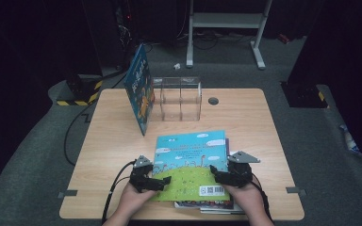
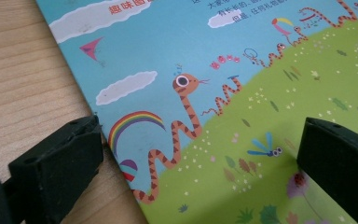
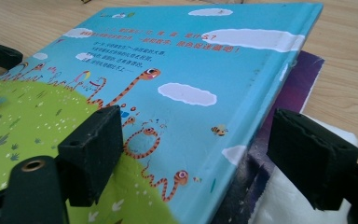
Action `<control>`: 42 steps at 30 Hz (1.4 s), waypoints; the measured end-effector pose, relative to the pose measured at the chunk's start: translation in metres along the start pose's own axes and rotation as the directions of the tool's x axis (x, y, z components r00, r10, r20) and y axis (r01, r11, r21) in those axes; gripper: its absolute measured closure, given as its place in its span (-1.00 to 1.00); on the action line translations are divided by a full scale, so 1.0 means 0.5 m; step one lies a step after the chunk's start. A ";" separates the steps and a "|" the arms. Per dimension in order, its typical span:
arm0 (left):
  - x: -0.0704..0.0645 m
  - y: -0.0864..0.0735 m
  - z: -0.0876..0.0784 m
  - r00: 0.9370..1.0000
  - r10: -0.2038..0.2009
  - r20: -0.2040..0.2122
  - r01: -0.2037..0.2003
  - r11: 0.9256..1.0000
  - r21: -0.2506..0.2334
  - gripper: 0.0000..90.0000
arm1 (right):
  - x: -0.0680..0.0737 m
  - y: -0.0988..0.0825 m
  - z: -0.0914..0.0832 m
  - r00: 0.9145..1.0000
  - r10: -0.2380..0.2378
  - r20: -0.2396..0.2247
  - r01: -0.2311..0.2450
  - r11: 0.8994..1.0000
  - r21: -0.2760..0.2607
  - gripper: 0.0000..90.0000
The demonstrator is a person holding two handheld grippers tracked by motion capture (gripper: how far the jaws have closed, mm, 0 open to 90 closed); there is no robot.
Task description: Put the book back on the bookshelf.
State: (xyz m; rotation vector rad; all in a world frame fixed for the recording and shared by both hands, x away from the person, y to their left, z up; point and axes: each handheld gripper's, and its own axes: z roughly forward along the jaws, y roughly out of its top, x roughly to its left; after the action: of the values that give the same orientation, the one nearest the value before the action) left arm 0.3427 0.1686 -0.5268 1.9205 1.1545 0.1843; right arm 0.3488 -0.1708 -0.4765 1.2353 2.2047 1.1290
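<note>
A picture book (image 1: 193, 160) with a blue sky, green hill and striped snakes lies flat on top of a small stack (image 1: 207, 205) near the table's front edge. My left gripper (image 1: 162, 182) is at the book's left edge. It is open: one jaw stands over the bare wood and the other over the cover (image 2: 214, 70). My right gripper (image 1: 217, 175) is at the right edge, also open. One of its jaws hangs over the cover (image 3: 168, 70), the other over a purple book (image 3: 293, 93) lying underneath. Nothing is pinched in either gripper.
A second blue book (image 1: 140, 89) stands upright against the left side of a clear acrylic rack (image 1: 180, 99) at the back of the wooden table (image 1: 113, 141). A round grommet (image 1: 213, 100) sits to the right of the rack. A white cover (image 3: 284, 205) lies low in the stack.
</note>
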 end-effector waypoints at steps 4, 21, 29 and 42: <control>0.000 -0.001 -0.001 1.000 -0.008 -0.020 0.008 1.000 -0.006 -1.00 | -0.005 0.003 0.007 1.000 0.022 -0.017 -0.021 1.000 0.010 -0.62; 0.000 -0.001 -0.001 0.999 -0.020 -0.033 0.020 1.000 -0.014 -1.00 | -0.007 0.004 0.009 0.998 0.042 -0.037 -0.041 0.999 0.033 -0.66; -0.001 -0.002 0.000 0.999 -0.024 -0.030 0.023 1.000 -0.016 -0.99 | -0.010 0.004 0.014 0.996 0.065 -0.055 -0.063 0.997 0.042 -0.68; -0.001 -0.002 0.000 0.999 -0.023 -0.022 0.022 1.000 -0.016 -0.99 | -0.010 0.007 0.020 0.995 0.069 -0.068 -0.065 0.996 0.057 -0.69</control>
State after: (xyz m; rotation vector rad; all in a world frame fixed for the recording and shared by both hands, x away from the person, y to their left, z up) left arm 0.3416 0.1684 -0.5273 1.8954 1.1858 0.2027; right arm 0.3597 -0.1691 -0.4801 1.3205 2.2754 1.1615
